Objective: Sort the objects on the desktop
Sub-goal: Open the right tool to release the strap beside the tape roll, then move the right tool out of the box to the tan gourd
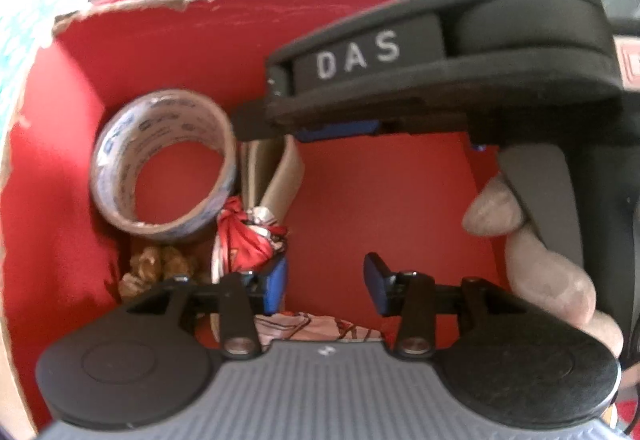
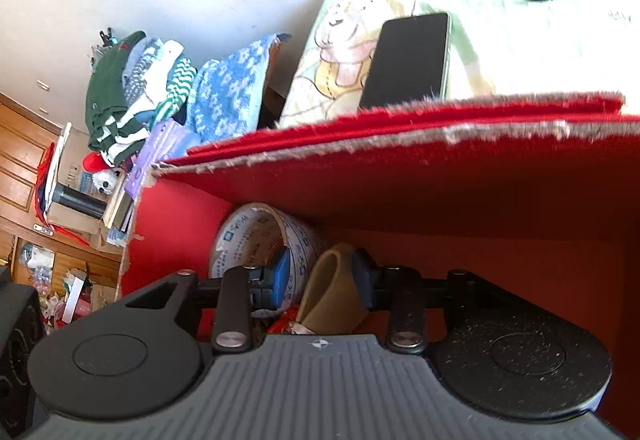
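Blur and the right gripper (image 1: 280, 138) hide much of a curved tan strip (image 2: 334, 290), which that gripper grasps edge-on inside a red cardboard box (image 1: 380, 200) with ragged torn rims. Glossy printed tape roll (image 1: 164, 164) leans in the box's far left corner, its hollow core facing up and outward, above crumpled wrappers (image 1: 252, 232) and half-seen brown lumps (image 1: 156, 266). Left gripper (image 1: 326, 284) hangs released, holding nothing.

The right gripper (image 1: 280, 132) hides the top of the tan tape roll (image 1: 276, 176) in the left wrist view. The left gripper (image 1: 326, 286) covers part of the red-and-white wrappers (image 1: 256, 236). The brown lumps (image 1: 156, 268) are too blurred to identify. The phone (image 2: 408, 60) has its lower end hidden behind the red box (image 2: 400, 132) rim.
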Available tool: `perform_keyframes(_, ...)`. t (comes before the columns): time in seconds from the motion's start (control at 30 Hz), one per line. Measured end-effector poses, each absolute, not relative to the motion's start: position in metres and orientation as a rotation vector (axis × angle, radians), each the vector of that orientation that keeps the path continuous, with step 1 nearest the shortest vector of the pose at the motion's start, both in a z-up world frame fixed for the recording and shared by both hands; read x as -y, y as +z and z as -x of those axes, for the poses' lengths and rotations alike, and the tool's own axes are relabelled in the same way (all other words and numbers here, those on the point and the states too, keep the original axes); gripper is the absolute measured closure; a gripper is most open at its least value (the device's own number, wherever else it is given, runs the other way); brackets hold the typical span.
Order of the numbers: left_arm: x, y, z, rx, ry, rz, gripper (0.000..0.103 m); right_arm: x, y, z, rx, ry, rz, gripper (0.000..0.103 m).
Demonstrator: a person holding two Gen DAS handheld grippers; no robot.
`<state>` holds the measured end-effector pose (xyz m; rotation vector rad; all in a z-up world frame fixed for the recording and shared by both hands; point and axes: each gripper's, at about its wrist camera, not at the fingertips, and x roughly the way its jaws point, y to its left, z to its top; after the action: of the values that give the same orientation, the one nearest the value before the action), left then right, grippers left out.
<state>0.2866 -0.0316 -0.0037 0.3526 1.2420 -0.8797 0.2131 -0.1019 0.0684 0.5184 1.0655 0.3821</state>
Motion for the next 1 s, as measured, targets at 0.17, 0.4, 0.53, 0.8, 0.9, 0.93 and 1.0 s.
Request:
perform_keyframes(0.17,0.029,0.01,-0.274,-1.131,-0.924,-0.368,0.04,0.107,0.089,-0.203,-1.004,0.395,-0.514,0.065)
perform_keyframes(0.4,0.012,0.05,-0.244,-0.934,-0.861,-0.35,0.037,0.127,0.128,-0.165,-0.85,0.44,-0.551,0.061)
perform_keyframes(0.53,-0.015,0.077,-0.247,-0.922,-0.842,-0.292,0.037,0.146,0.134,-0.139,-0.8,0.472,-0.602,0.059)
perform_keyframes(0.8,-0.052,0.083,-0.183,-0.854,-0.789,-0.195,0.037,0.162,0.149,-0.066,-0.729,0.632,-0.588,0.059)
perform_keyframes(0.9,-0.064,0.098,-0.153,-0.825,-0.785,-0.176,0.037,0.161,0.142,-0.045,-0.754,0.684,-0.56,0.059)
perform_keyframes(0.93,-0.064,0.097,-0.148,-0.825,-0.786,-0.178,0.037,0.16,0.139,-0.039,-0.764,0.7,-0.542,0.059)
perform_keyframes(1.0,-0.061,0.09,-0.139,-0.836,-0.778,-0.181,0.037,0.158,0.131,-0.03,-0.789,0.727,-0.507,0.059)
